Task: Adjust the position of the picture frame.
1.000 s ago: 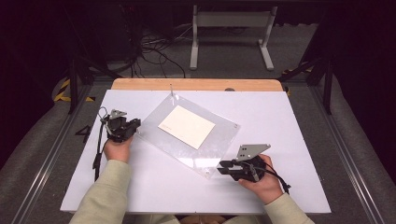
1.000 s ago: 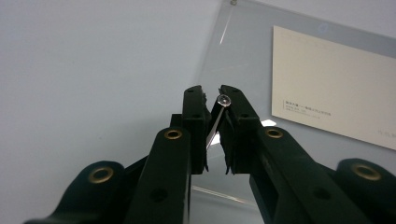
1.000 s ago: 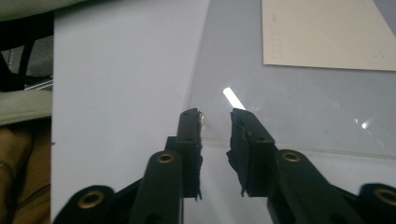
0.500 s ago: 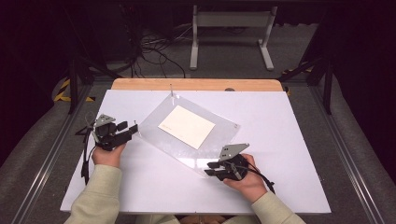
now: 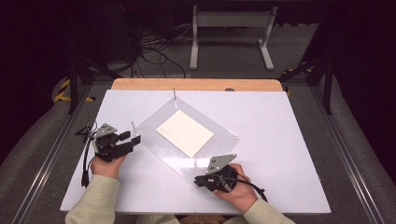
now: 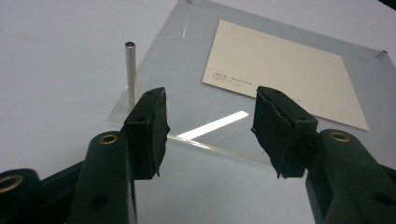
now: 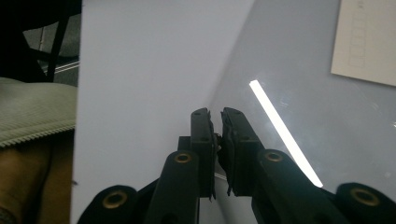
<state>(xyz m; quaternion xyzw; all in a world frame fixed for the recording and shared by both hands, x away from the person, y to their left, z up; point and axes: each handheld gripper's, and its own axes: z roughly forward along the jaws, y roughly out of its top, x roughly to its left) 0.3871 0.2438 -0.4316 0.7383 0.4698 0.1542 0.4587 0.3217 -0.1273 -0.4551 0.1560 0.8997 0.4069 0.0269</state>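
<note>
A clear acrylic plate (image 5: 177, 156) lies cornerwise on the white table with a cream card (image 5: 185, 133) on it. Thin metal posts stand at its left corner (image 5: 133, 125) and far corner (image 5: 174, 93). My left gripper (image 5: 130, 138) hovers just left of the left post; its jaws have just been opening, with nothing between them. In the left gripper view the post (image 6: 131, 74) rises beyond the left jaw of the gripper (image 6: 208, 100), with the card (image 6: 280, 70) behind. My right gripper (image 5: 196, 179) has just closed at the plate's near corner; its jaws (image 7: 215, 114) are together over the plate's edge (image 7: 299, 70).
The white table (image 5: 280, 121) has a wooden strip (image 5: 196, 84) along its far edge. A short stub (image 5: 233, 138) marks the plate's right corner. Cables and a white stand (image 5: 231, 28) sit on the dark floor beyond. A ribbed sleeve (image 7: 32, 112) is beside the right gripper.
The left gripper drew back from the plate's left corner toward the person and its jaws opened. The right gripper slid left along the plate's near edge and its jaws closed.
</note>
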